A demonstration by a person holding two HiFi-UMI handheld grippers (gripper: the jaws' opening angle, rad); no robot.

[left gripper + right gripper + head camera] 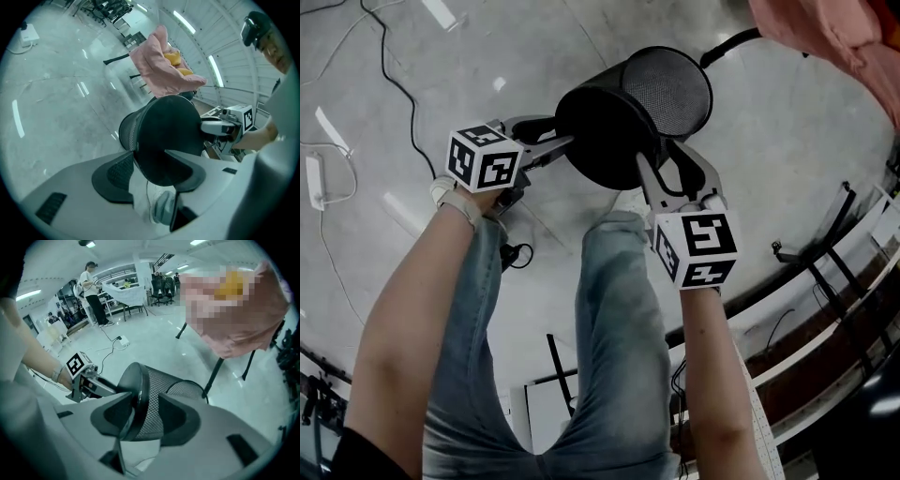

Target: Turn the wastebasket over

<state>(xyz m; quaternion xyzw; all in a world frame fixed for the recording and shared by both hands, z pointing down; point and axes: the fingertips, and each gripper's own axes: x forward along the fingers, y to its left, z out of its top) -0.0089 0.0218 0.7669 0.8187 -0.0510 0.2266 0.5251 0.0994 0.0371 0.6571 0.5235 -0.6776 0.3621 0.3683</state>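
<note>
A black mesh wastebasket (623, 117) hangs on its side above the floor, its solid base toward me and its open end pointing away. My left gripper (558, 136) clamps the base rim from the left. In the left gripper view one jaw of it (149, 154) lies on the mesh wall and the other on the wastebasket's (164, 126) base face. My right gripper (661, 155) grips the rim from the near right. In the right gripper view it (143, 399) straddles the wastebasket's (161, 385) base edge, one jaw on the base and one on the mesh.
A pink cloth (825, 28) hangs over a black-legged stand (727, 47) just beyond the basket. Cables (394, 66) and a power strip (314, 183) lie on the grey floor at left. Dark rails (825, 281) run along the right. My jeans leg (609, 328) is below the basket.
</note>
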